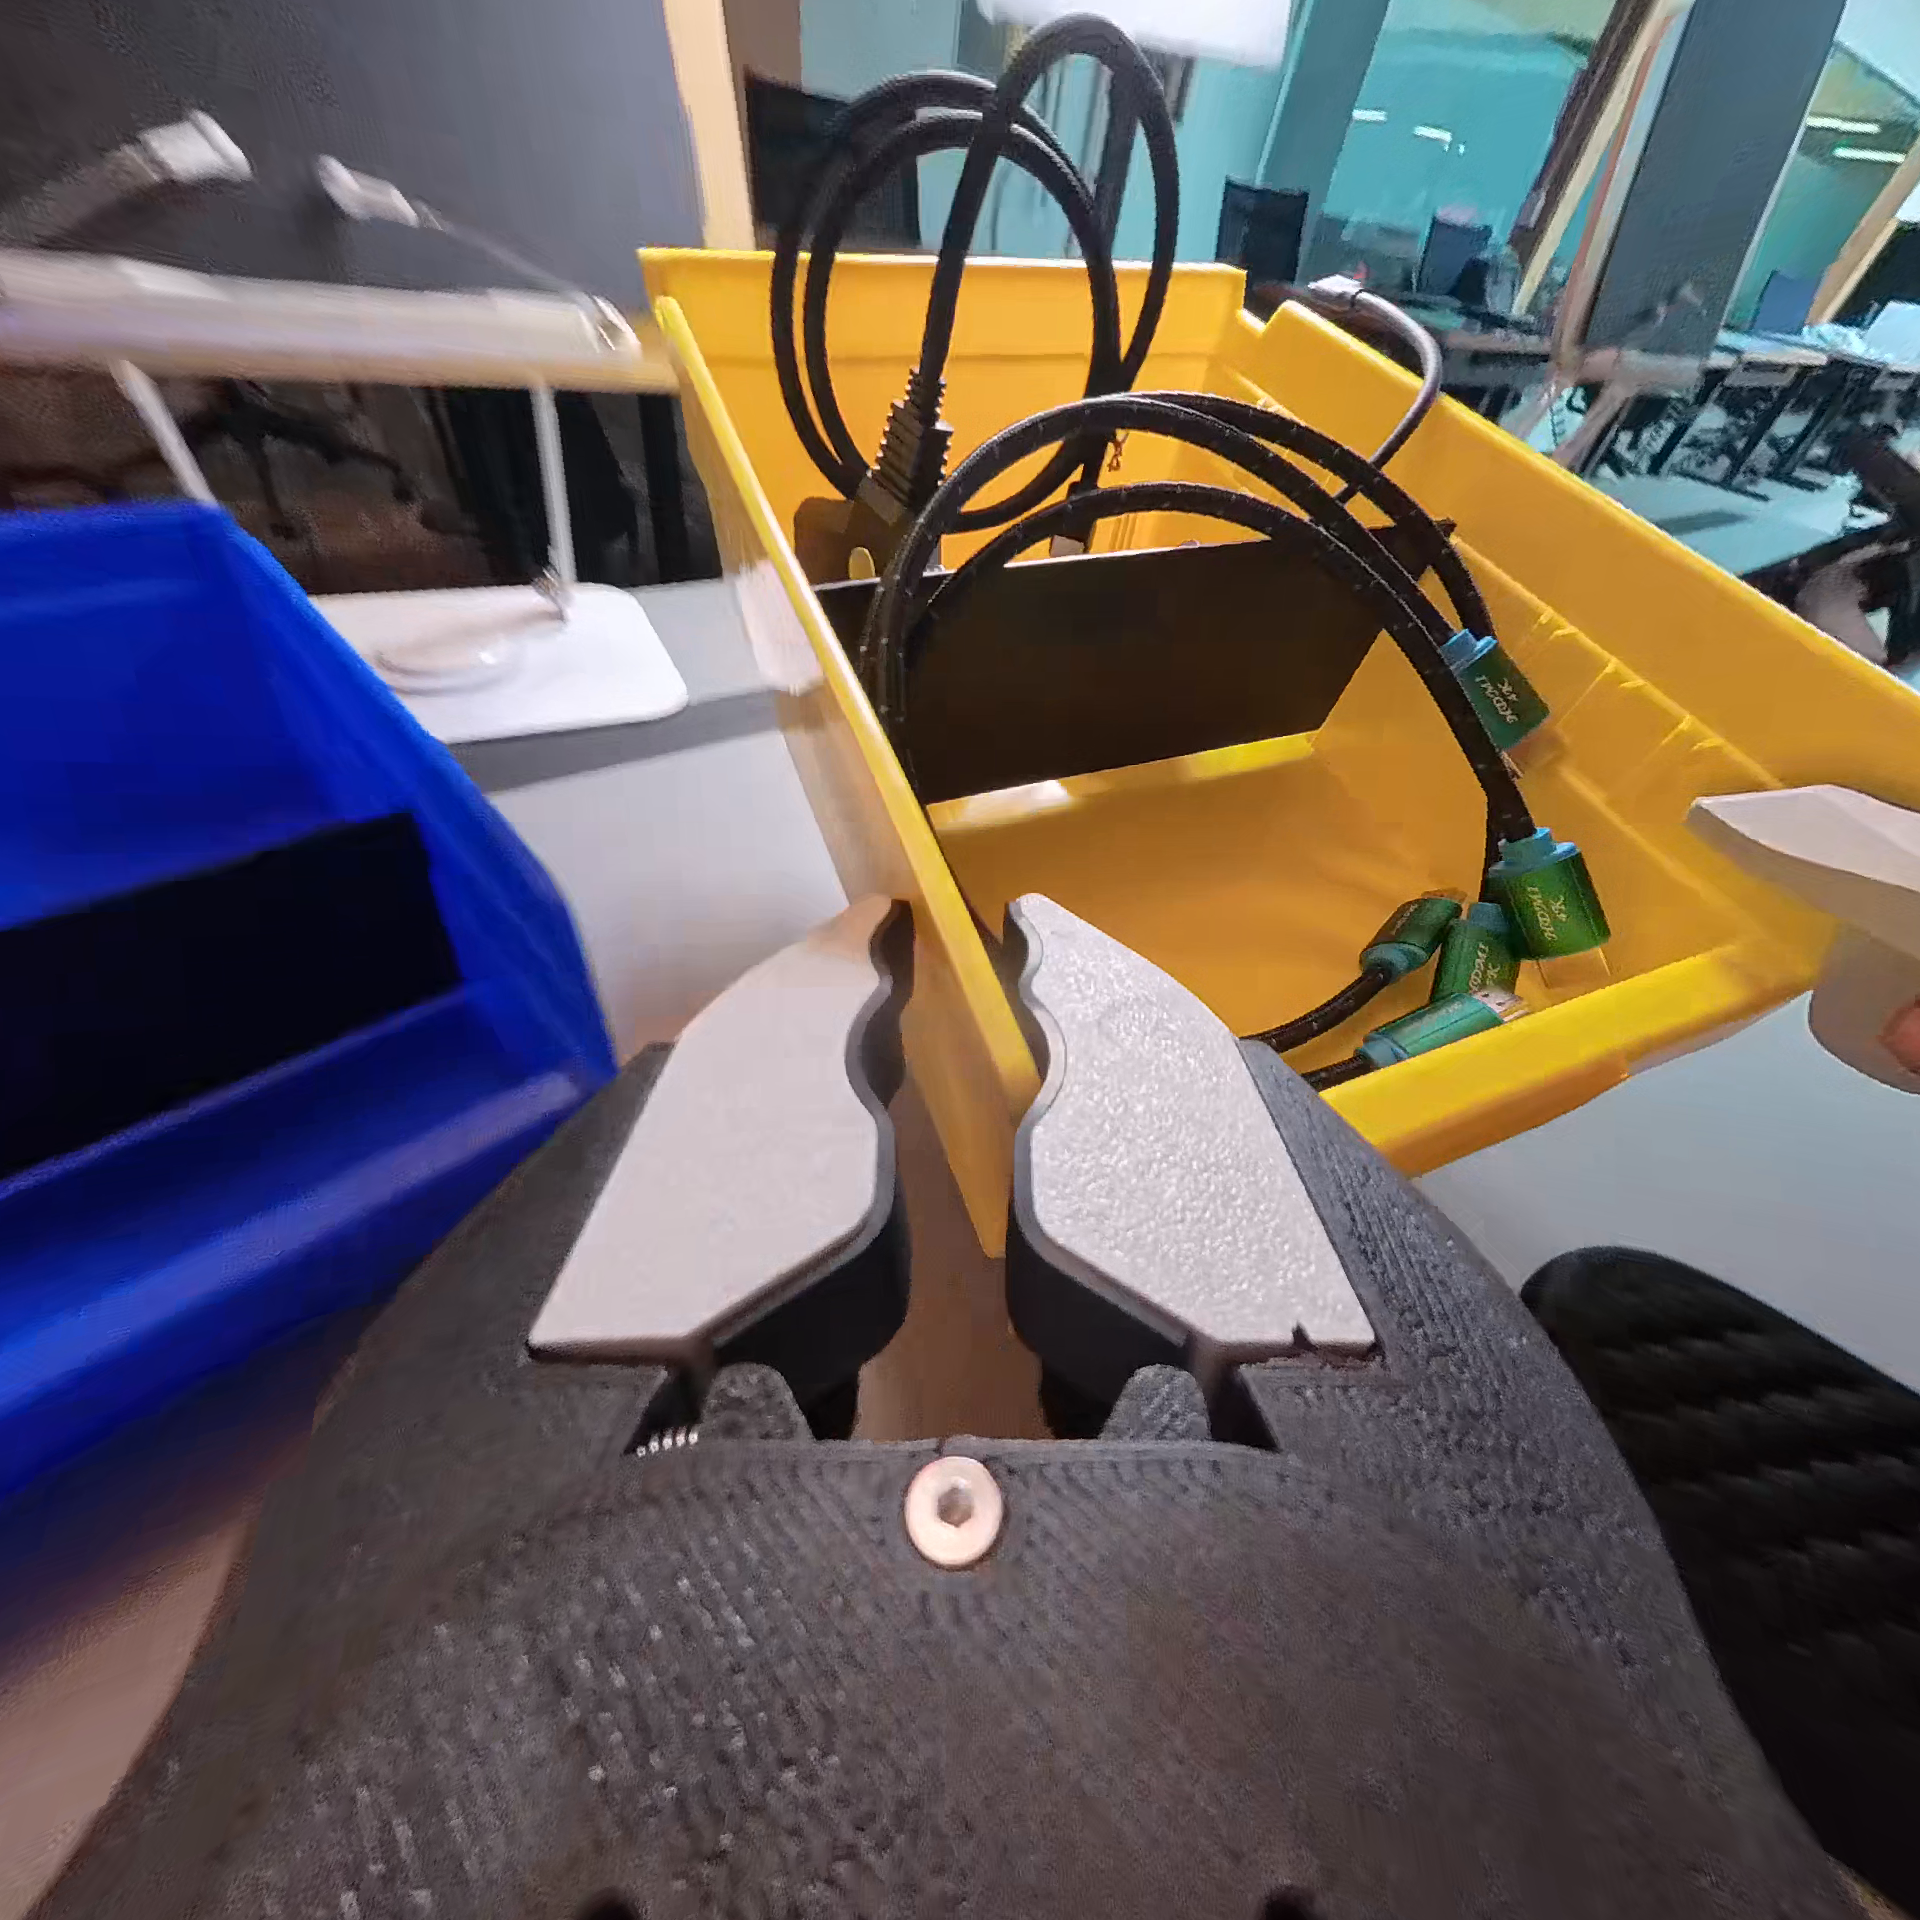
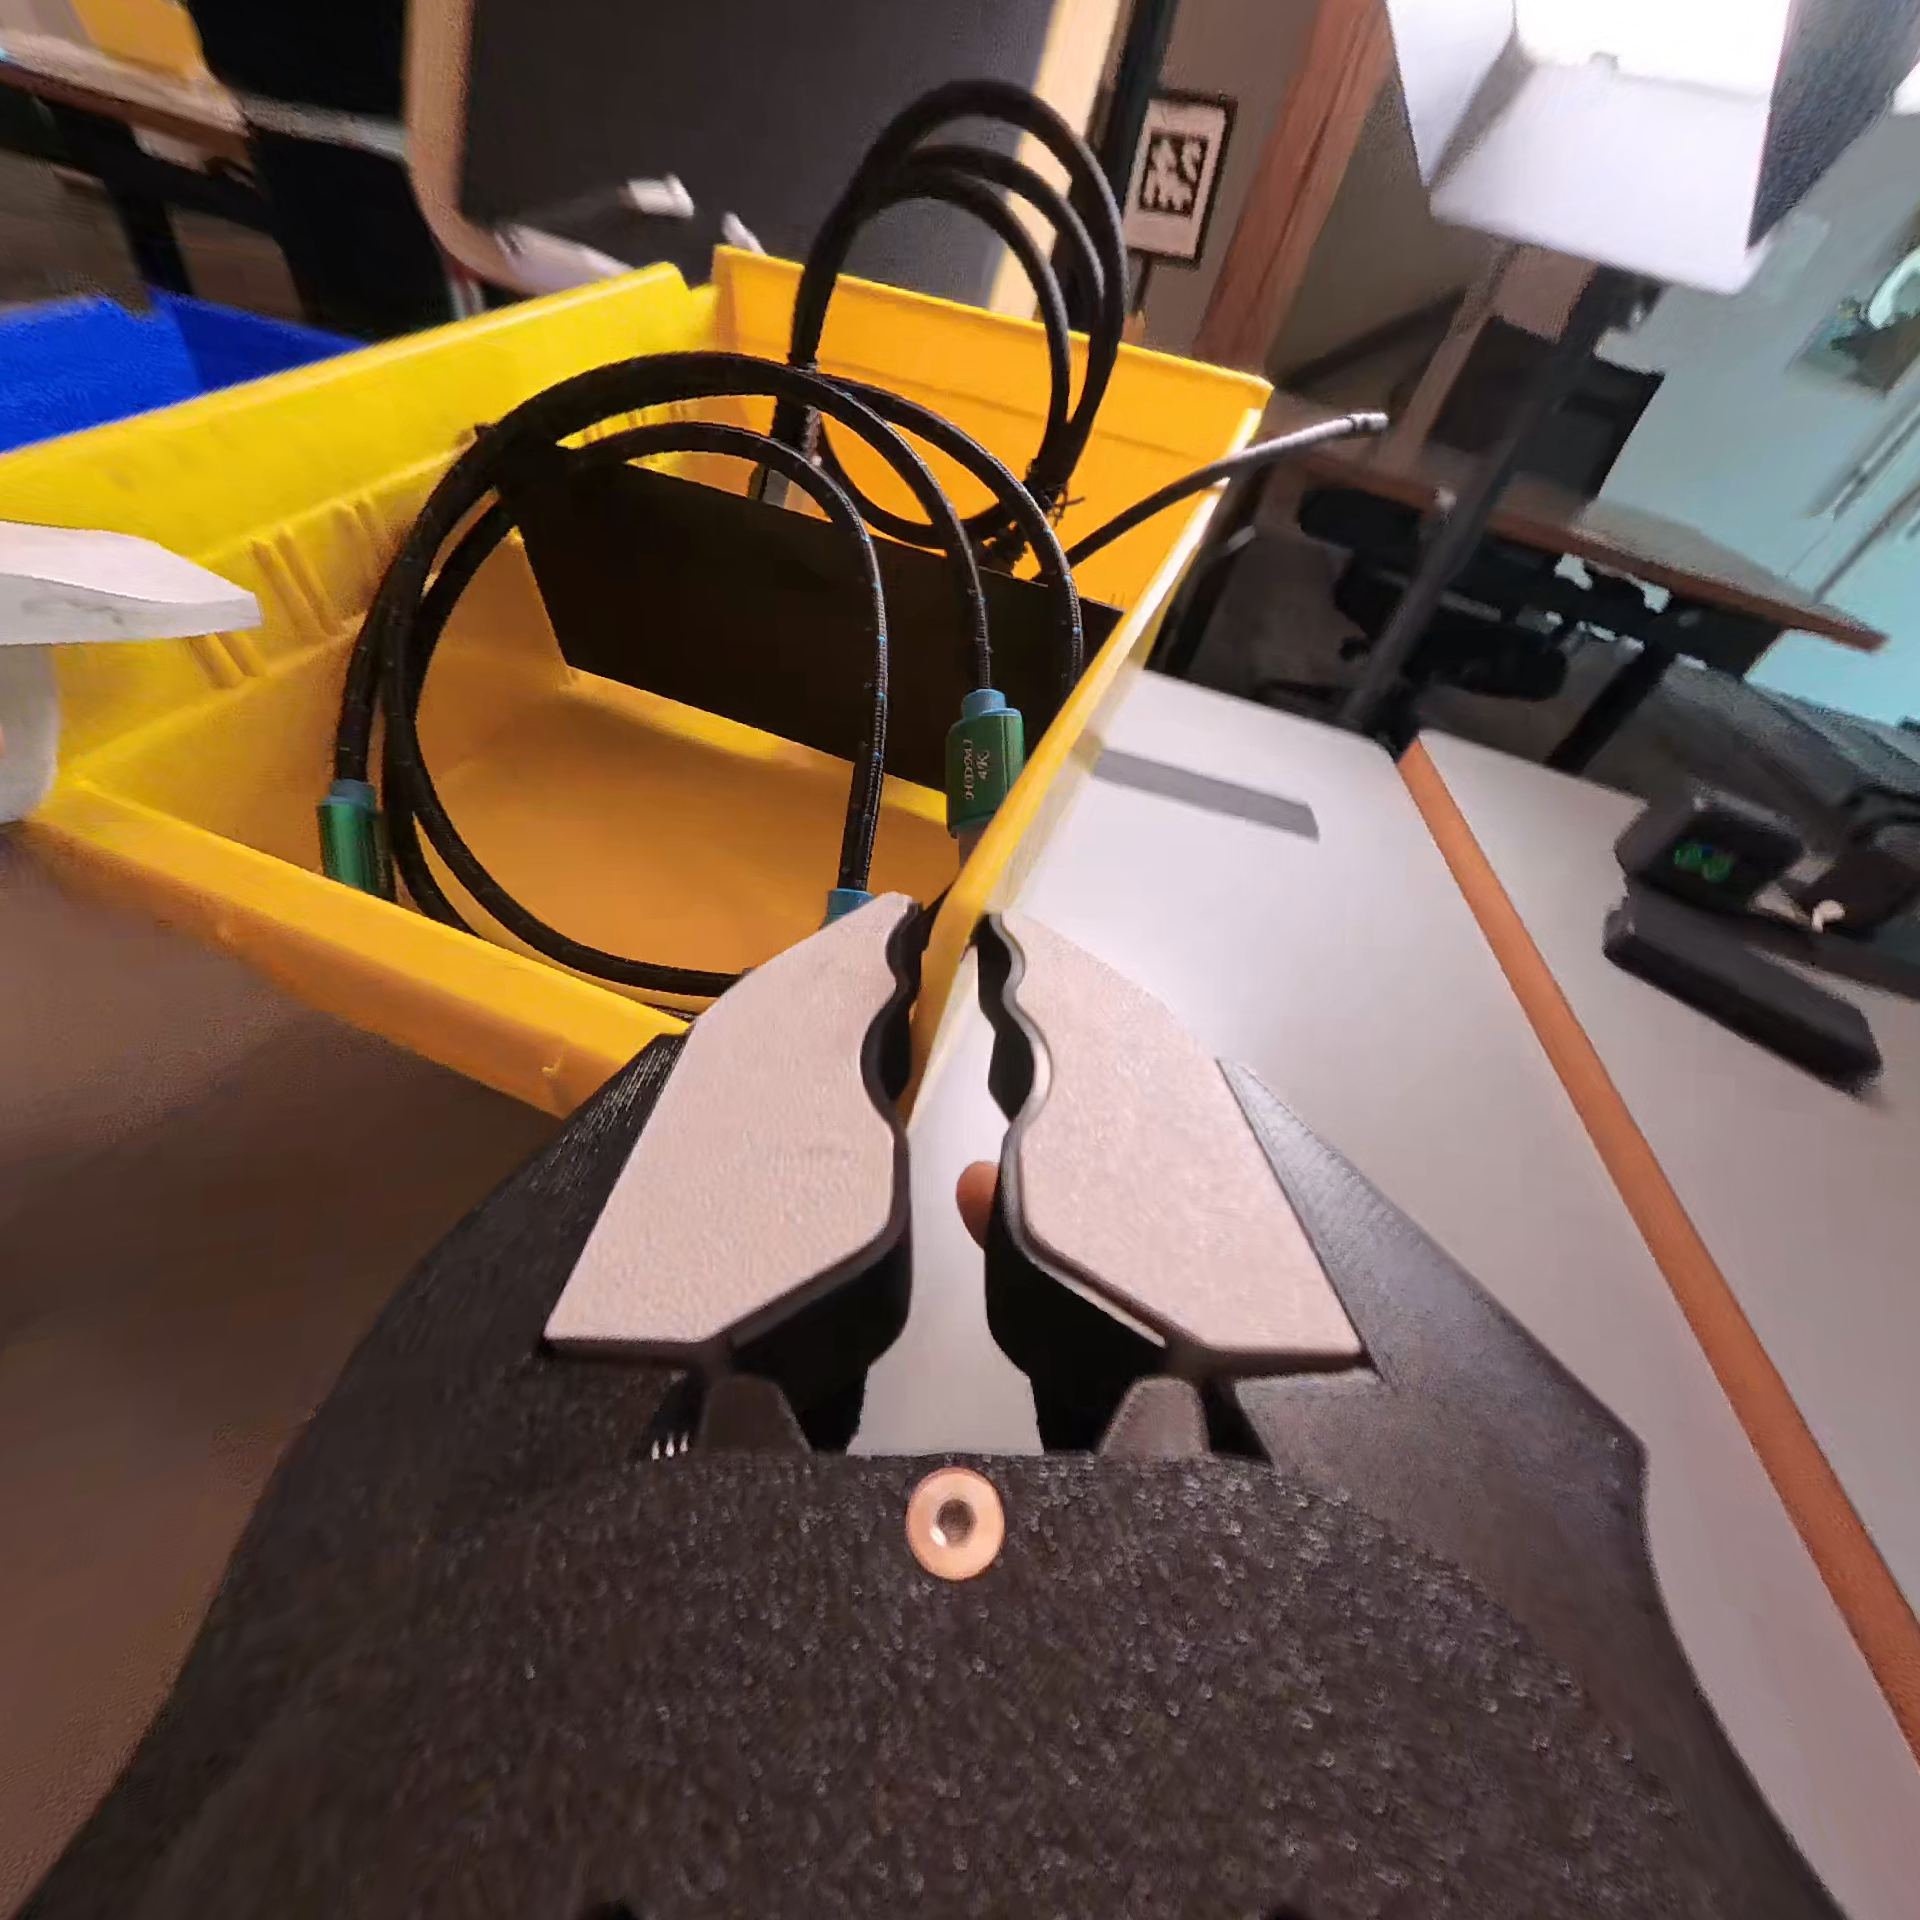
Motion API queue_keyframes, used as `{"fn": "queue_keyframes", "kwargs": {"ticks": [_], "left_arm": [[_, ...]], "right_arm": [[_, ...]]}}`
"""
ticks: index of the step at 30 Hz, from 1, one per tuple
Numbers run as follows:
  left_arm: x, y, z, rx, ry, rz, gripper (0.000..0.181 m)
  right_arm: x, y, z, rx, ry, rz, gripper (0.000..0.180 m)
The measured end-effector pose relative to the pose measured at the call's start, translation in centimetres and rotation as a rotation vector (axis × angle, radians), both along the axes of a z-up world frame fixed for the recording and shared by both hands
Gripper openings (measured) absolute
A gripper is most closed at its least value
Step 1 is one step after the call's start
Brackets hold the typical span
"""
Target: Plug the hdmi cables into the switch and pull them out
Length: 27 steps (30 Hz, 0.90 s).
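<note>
The left gripper (image 1: 956, 925) is clamped on the left wall of the yellow bin (image 1: 1455, 1117), the right gripper (image 2: 948, 925) on its right wall. In the bin, centre frame, lie coiled black braided hdmi cables (image 1: 1195, 436) with green plugs (image 1: 1538, 899) bearing small printed lettering. A black divider (image 1: 1122, 665) crosses the bin. A blue bin (image 1: 208, 935) sits at left; a black-and-white marker tag (image 2: 1179, 171) hangs upper centre
</note>
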<state>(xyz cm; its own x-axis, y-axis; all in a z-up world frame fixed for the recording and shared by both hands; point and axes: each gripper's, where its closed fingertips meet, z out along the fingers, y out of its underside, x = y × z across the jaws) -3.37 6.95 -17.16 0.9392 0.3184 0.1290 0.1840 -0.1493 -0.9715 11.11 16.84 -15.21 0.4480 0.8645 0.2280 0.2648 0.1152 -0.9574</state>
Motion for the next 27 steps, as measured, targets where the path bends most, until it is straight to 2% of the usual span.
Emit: {"fn": "queue_keyframes", "kwargs": {"ticks": [3,6,11,15,19,23,27], "left_arm": [[-2.4,-4.3,5.0,0.024,0.063,0.067,0.016],[-5.8,-10.6,8.6,0.025,0.113,0.189,0.015],[-11.2,-23.2,10.3,0.000,0.131,0.443,0.013],[-14.5,-32.3,8.2,-0.028,0.082,0.614,0.012],[-16.5,-38.3,4.2,-0.058,-0.005,0.712,0.012],[-18.0,-41.5,0.4,-0.093,-0.050,0.756,0.012],[-19.8,-41.8,-3.4,-0.091,-0.084,0.745,0.012]], "right_arm": [[-3.1,-3.9,4.3,0.010,0.078,0.112,0.012],[-7.9,-8.9,7.1,0.013,0.126,0.241,0.012],[-16.6,-18.9,8.0,-0.026,0.137,0.474,0.012],[-22.1,-26.4,5.9,-0.079,0.101,0.618,0.012],[-25.7,-31.6,2.2,-0.148,0.029,0.702,0.012],[-27.8,-34.3,-2.1,-0.159,-0.042,0.745,0.013],[-29.3,-34.5,-5.7,-0.143,-0.095,0.739,0.013]]}}
